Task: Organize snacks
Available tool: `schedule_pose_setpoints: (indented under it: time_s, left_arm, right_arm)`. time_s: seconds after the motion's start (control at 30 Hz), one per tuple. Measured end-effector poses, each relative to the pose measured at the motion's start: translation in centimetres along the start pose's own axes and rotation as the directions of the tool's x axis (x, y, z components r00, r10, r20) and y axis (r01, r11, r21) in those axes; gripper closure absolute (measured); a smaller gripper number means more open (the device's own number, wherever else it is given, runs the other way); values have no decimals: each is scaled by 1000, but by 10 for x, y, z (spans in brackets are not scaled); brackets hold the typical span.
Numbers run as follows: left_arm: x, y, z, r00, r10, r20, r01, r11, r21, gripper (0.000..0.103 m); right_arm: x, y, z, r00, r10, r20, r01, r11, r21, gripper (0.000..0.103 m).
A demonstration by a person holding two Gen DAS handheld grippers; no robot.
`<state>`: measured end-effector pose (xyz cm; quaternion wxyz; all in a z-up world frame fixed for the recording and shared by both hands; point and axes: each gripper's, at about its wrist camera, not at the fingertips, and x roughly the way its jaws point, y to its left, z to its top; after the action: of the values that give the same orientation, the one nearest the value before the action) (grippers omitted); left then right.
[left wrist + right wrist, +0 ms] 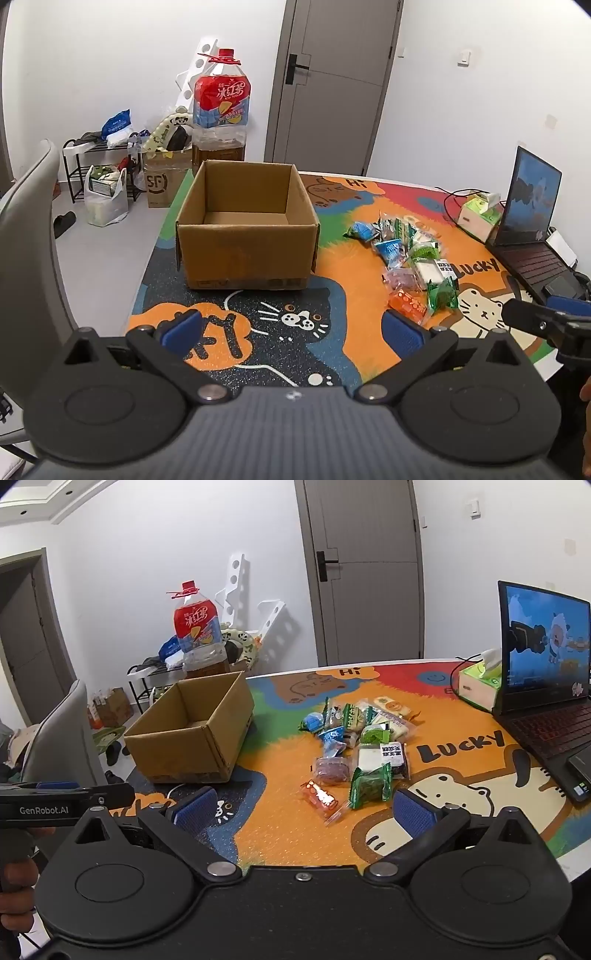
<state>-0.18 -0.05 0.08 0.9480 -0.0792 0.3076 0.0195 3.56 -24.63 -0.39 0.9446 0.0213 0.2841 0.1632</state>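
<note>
An open, empty cardboard box [246, 236] stands on the colourful table mat; it also shows in the right wrist view [192, 734]. A pile of wrapped snacks [410, 258] lies to its right, also in the right wrist view [358, 746], with an orange packet [321, 799] and a green packet [371, 782] nearest. My left gripper [293, 332] is open and empty, low over the mat in front of the box. My right gripper [303, 812] is open and empty, just short of the orange packet.
An open laptop [546, 686] and a tissue box [478, 683] stand at the right of the table. A large iced-tea bottle [221, 110] stands behind the box. A grey chair [26, 236] is at the left, with floor clutter beyond.
</note>
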Motion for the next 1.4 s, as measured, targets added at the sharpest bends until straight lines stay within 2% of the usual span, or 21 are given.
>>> schedule_pose_setpoints:
  time_s: [0.1, 0.13, 1.4]
  left_arm:
    - [-4, 1, 0, 1000, -8, 3, 8, 1000, 2, 1]
    - [5, -1, 0, 1000, 17, -21, -17, 1000, 4, 1]
    - [0, 0, -3, 1000, 18, -17, -18, 1000, 16, 1]
  right_arm:
    - [0, -1, 0, 1000, -1, -8, 1, 1000, 0, 0]
    - [0, -1, 0, 1000, -2, -8, 2, 1000, 0, 0]
    - [4, 9, 0, 1000, 2, -9, -2, 1000, -12, 0]
